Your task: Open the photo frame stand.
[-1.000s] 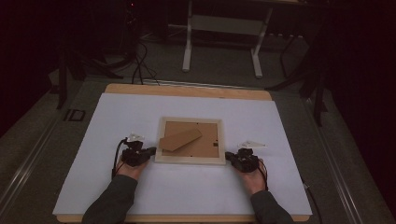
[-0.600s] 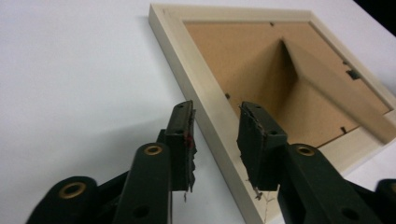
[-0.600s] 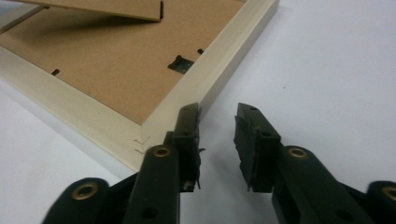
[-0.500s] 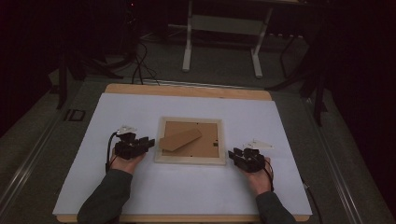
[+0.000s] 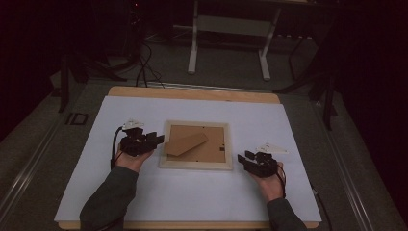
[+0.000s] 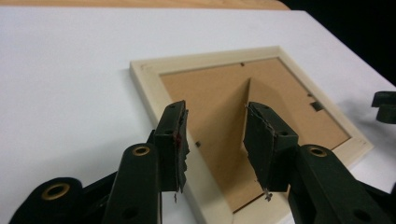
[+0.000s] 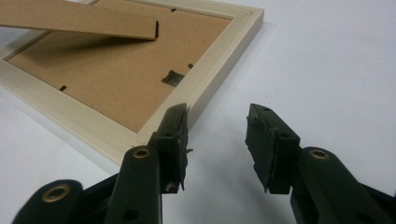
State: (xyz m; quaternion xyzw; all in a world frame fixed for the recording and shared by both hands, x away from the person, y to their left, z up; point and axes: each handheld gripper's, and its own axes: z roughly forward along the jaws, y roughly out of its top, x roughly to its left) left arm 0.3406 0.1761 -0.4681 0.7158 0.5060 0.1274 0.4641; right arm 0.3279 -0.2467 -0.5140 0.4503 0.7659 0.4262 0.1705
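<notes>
Dark floor lies all around the worktop (image 5: 192, 94), and the room behind it is almost black. A metal stand (image 5: 228, 36) with two pale legs is on the floor past the far edge, and black cables (image 5: 144, 62) run over the floor near it. A wooden strip of the worktop shows at the far side. A big white sheet (image 5: 192, 192) covers most of the rest.

A picture frame (image 5: 196, 144) lies face down in the middle of the white sheet. Its rim is pale wood and its back is brown board. A brown cardboard prop (image 5: 185, 143) on the back is lifted up a little. I can see no words or labels that can be read.

The left hand-held gripper (image 5: 156, 139) is at the left edge of the frame. Its jaws have just been opening and now stand apart, with nothing pinched between them. In the left gripper view the frame shows past the gap.

The right hand-held gripper (image 5: 246, 158) is just off the near right corner of the frame. Its jaws have just been opening too, and they are apart and hold nothing. White sheet shows between them.
</notes>
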